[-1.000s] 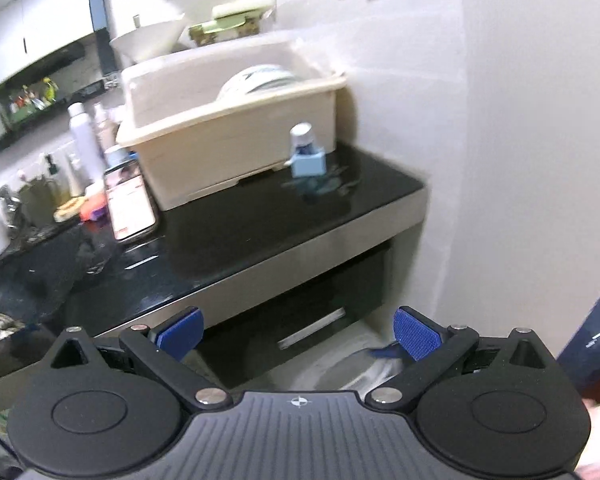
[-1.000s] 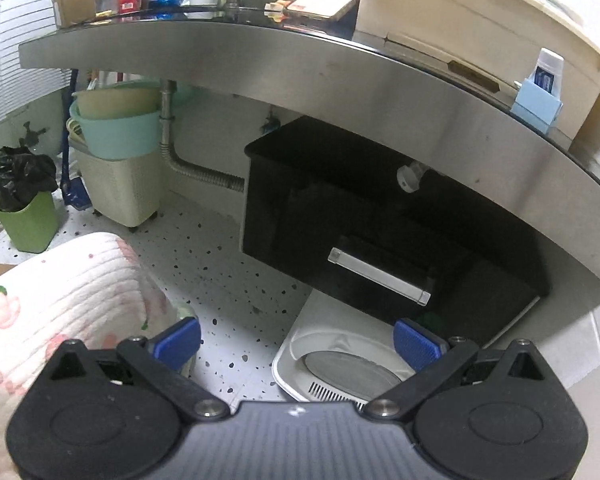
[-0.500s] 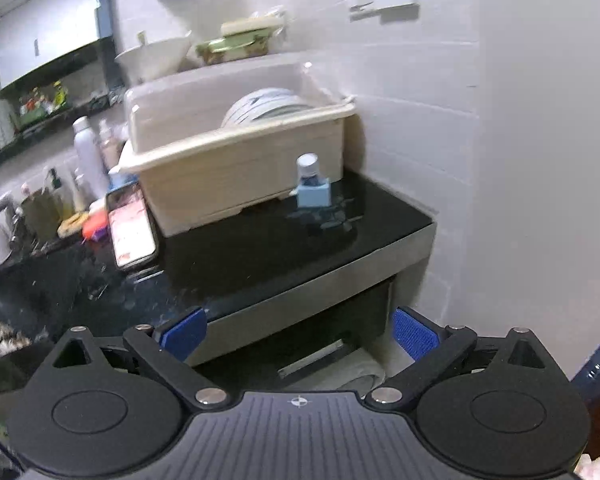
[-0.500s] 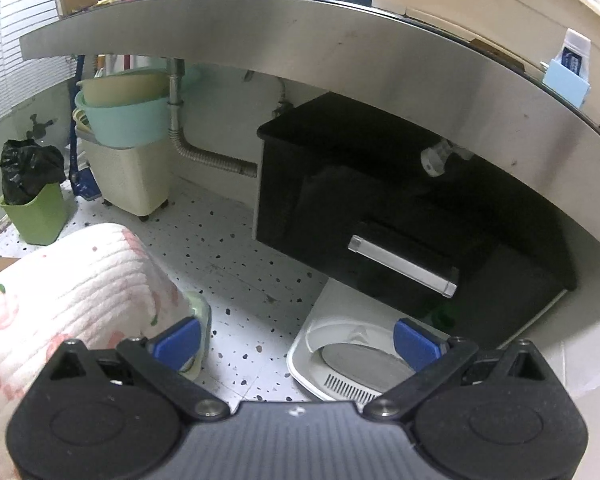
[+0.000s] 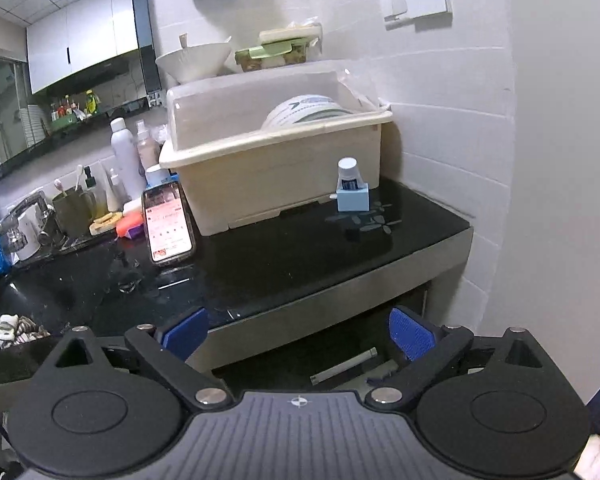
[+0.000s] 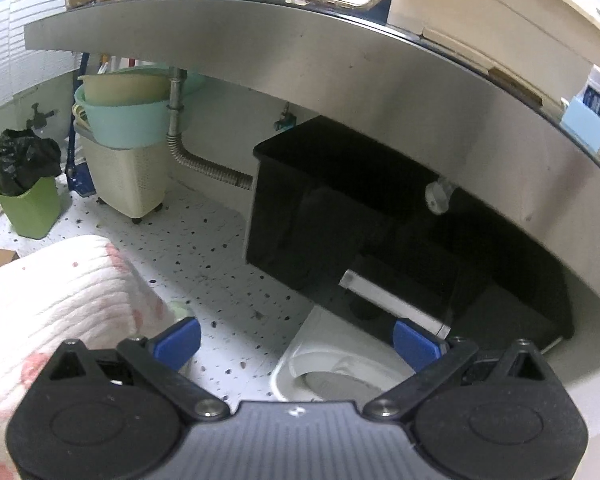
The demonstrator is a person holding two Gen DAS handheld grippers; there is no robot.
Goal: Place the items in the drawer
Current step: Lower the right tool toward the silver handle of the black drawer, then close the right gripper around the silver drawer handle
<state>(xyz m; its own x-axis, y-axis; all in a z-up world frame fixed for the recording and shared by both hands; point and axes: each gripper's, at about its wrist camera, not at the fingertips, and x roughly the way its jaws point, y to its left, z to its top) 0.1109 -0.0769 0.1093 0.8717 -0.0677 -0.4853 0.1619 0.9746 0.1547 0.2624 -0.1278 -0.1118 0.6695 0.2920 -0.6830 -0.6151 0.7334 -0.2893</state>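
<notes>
A black drawer cabinet (image 6: 324,208) stands under the counter, its drawer shut, with a silver bar handle (image 6: 392,300). The handle also shows in the left wrist view (image 5: 344,366). On the black countertop (image 5: 284,256) stands a small blue holder with a white-capped tube (image 5: 352,192), also seen in the right wrist view (image 6: 586,114), and a phone (image 5: 166,222) lies beside a beige dish bin (image 5: 276,160). My left gripper (image 5: 298,332) is open and empty above the counter's front edge. My right gripper (image 6: 296,340) is open and empty, low, in front of the drawer.
A white floor scale (image 6: 340,368) lies on the speckled floor below the drawer. Stacked basins on a cream basket (image 6: 124,152) and a green bin with a black bag (image 6: 28,192) stand to the left. A pink-white sleeve (image 6: 52,300) is at lower left. A wall (image 5: 540,160) bounds the right.
The left gripper has risen, so the countertop and dish bin sit lower and nearer in its view. The right gripper has moved closer to the drawer cabinet. Both stay open.
</notes>
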